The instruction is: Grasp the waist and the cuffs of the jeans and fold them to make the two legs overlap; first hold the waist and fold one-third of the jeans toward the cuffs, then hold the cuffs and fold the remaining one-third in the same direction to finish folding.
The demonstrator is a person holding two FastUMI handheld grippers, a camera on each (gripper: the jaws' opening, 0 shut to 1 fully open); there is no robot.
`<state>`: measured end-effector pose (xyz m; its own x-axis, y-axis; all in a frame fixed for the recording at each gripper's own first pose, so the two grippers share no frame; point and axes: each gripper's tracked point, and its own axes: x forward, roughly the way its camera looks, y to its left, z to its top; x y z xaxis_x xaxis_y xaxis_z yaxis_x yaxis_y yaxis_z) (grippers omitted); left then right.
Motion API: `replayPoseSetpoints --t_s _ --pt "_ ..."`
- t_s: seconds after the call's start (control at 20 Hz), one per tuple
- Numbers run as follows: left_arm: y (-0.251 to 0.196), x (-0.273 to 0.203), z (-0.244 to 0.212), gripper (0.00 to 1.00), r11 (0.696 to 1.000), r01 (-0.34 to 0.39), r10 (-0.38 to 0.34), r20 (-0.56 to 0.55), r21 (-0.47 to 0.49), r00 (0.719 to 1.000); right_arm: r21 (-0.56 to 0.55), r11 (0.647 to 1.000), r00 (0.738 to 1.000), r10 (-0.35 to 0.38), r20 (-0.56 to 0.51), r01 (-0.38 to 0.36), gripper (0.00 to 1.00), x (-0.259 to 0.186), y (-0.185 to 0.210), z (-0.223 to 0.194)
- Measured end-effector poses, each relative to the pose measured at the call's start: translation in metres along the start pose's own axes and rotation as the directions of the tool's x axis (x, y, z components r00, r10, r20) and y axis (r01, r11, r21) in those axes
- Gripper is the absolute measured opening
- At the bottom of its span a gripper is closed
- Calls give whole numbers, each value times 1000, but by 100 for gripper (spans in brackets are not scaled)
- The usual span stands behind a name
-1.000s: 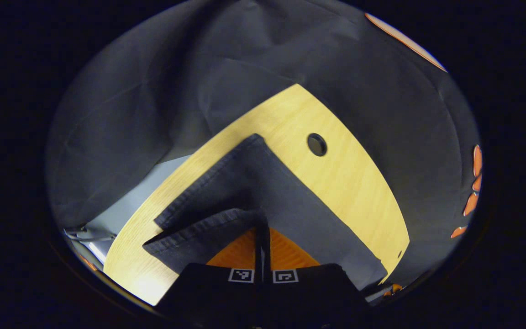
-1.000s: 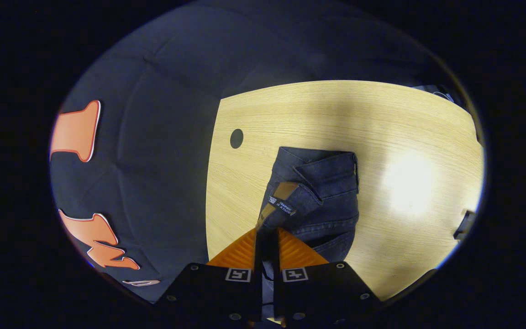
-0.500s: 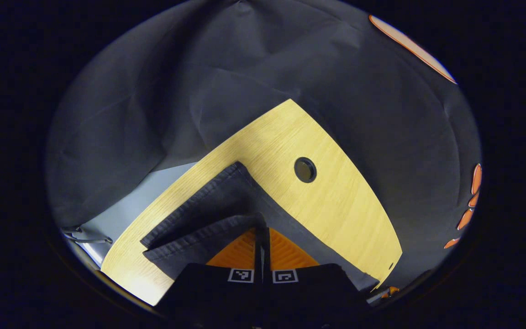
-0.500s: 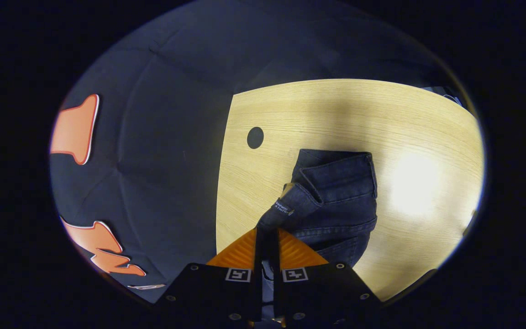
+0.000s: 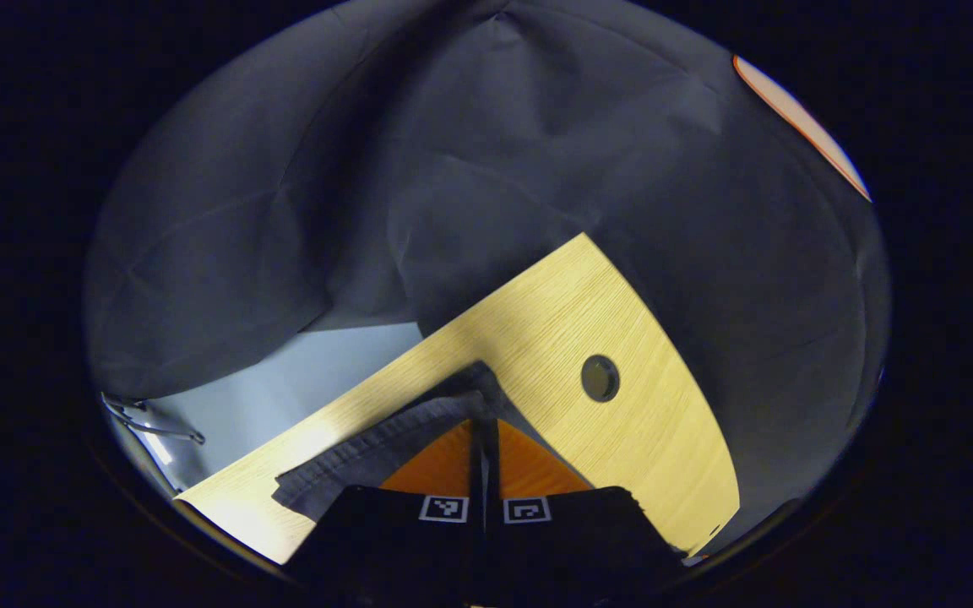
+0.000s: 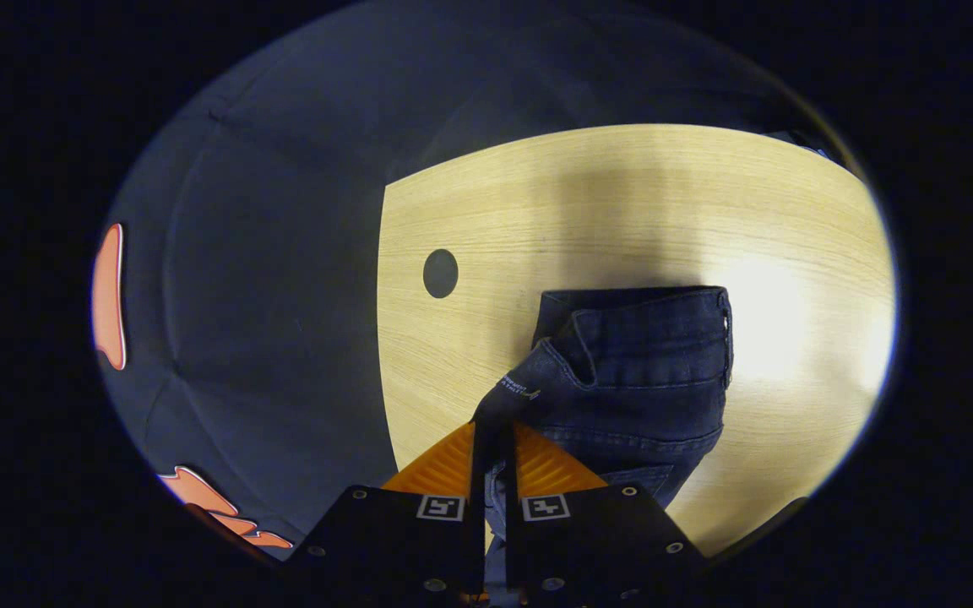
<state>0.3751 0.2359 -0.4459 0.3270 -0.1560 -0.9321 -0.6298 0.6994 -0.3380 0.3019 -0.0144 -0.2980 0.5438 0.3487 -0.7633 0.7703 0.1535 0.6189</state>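
On the pale wood worktop (image 6: 622, 211) lie the dark blue jeans (image 6: 638, 380), seen most fully in the right gripper view: the waist end rests flat with its band running across the far edge, a lighter glare patch on the wood just beside it. One corner of the waist (image 6: 529, 393) is lifted off the rest and pulled toward the camera, where it runs between the fingers of the right gripper (image 6: 493, 439). Those fingers stand nearly together, both pressing on the denim. A round cable hole (image 6: 441, 273) sits in the wood near the worktop's edge, beside the jeans but apart from them.

From the left gripper view comes the other end of the garment. A hemmed cuff (image 5: 385, 439) hangs as a grey-looking strip from the left gripper (image 5: 483, 439), whose fingers are likewise drawn tight with the fabric pinched between them. A second layer of the leg (image 5: 474, 377) shows just behind the cuff, lying on the worktop (image 5: 554, 304). This view also takes in the cable hole (image 5: 600, 377), a stretch of pale floor (image 5: 284, 388) past the worktop's edge, and thin metal rods (image 5: 144, 422) at the far left.
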Motion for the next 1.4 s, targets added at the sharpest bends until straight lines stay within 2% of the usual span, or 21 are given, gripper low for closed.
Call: replayPoseSetpoints --t_s 0.05,0.1,0.15,0.3,0.35,0.55,0.65,0.75,0.9,1.0,1.05,1.2,1.35,1.4 --pt "2 -3 -2 4 1000 -14 14 -9 16 1000 -12 1000 1000 14 -3 -14 13 -2 3 -1" --pt "0 -6 -1 21 999 -16 16 7 47 1000 -34 999 1000 20 2 -20 16 -7 3 1" --pt "-1 -2 0 39 996 -17 15 19 84 1000 -54 998 1000 22 16 -21 29 -8 2 4" --pt "-19 -27 -9 92 980 11 -17 30 200 999 -166 986 997 -19 73 31 56 -25 -19 14" --pt "-25 -34 -12 93 971 26 -36 39 239 999 -213 975 995 -42 88 60 68 -29 -30 14" --pt "-55 -67 -33 97 927 90 -128 82 364 988 -369 913 982 -139 124 176 86 -42 -74 8" --pt "-74 -98 -38 97 892 107 -181 130 439 975 -404 892 978 -163 132 203 88 -43 -89 5" --pt "-94 -130 -40 97 850 103 -237 200 516 951 -410 889 978 -163 132 204 89 -40 -97 5" --pt "-121 -181 -47 97 804 134 -353 284 580 892 -407 889 976 -170 135 211 89 -33 -108 6" --pt "-130 -213 -46 100 778 129 -405 335 614 850 -415 883 974 -173 144 218 89 -29 -112 9" --pt "-131 -231 -49 97 766 118 -424 358 632 832 -417 881 973 -176 148 223 89 -26 -114 11" --pt "-138 -269 -63 96 722 96 -496 416 685 762 -428 875 970 -166 176 227 89 -19 -113 18" --pt "-146 -306 -78 96 701 38 -528 483 712 698 -433 870 967 -168 191 237 89 -13 -114 23" --pt "-152 -317 -82 96 698 46 -557 501 715 663 -438 868 967 -161 196 234 89 -10 -114 24"
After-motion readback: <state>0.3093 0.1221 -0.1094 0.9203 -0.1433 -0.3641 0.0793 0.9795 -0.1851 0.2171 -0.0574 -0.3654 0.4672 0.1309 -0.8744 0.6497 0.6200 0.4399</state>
